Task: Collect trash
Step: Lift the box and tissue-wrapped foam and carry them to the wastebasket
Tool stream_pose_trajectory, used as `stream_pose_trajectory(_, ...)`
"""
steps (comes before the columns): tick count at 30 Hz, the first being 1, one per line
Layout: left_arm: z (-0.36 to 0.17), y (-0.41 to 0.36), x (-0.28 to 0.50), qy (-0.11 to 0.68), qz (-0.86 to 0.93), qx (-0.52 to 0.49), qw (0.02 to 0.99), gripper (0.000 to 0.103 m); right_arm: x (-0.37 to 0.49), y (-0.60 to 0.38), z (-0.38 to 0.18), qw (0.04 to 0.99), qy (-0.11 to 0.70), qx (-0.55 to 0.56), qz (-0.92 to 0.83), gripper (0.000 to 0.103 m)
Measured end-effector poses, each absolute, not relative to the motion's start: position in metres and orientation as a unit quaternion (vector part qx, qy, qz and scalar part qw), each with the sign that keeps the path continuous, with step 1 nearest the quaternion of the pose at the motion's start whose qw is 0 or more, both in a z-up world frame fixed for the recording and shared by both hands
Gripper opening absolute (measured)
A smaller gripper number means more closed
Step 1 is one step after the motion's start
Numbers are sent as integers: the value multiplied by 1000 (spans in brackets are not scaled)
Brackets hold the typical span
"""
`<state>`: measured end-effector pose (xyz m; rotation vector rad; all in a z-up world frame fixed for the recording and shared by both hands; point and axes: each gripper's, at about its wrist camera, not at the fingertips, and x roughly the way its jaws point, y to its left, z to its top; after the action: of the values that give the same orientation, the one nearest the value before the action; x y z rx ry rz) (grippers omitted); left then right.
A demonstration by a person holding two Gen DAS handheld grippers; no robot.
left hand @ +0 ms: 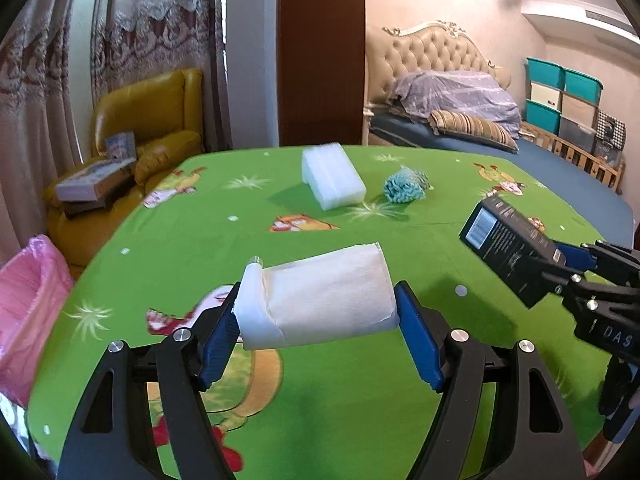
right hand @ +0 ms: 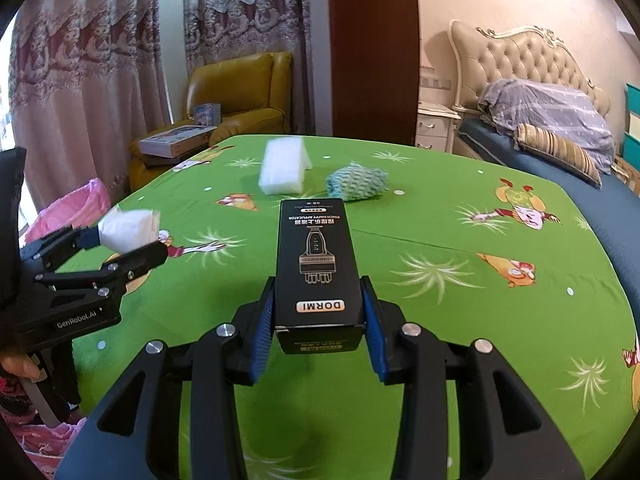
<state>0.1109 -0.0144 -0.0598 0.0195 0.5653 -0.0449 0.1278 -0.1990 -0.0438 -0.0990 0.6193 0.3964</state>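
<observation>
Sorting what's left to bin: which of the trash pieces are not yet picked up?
The white foam block and the teal mesh wad lie loose on the green tablecloth. The white paper packet and the black box are clamped in tongs.

A home bedroom is shown. A bed with a tufted headboard (left hand: 430,54) and rumpled bedding (right hand: 548,108) is seen, flanked by lace curtains (right hand: 88,64) and a yellow armchair (left hand: 160,120).

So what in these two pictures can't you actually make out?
- Pink bag: inside hidden, cut by the left edge in the left wrist view.
- White packet in the left gripper: contents hidden by its wrapping.
- Black box in the right gripper: small print unreadable.
- Foam block: blurred in both views.
</observation>
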Motion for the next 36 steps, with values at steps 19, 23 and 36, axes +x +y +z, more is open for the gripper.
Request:
stream_pose_trajectory(19,-42,95,50,229,83,-12,970,70,115,-85,-28,907,271,-101,305,39)
stream_pose_trajectory(23,-40,117,40,227,90,-11,970,70,118,-62,-28,899,271,-104,327,39)
stream_pose_trajectory(36,-33,203,7,222,162,-30,961,70,112,37,-25,861,263,-141,411,39)
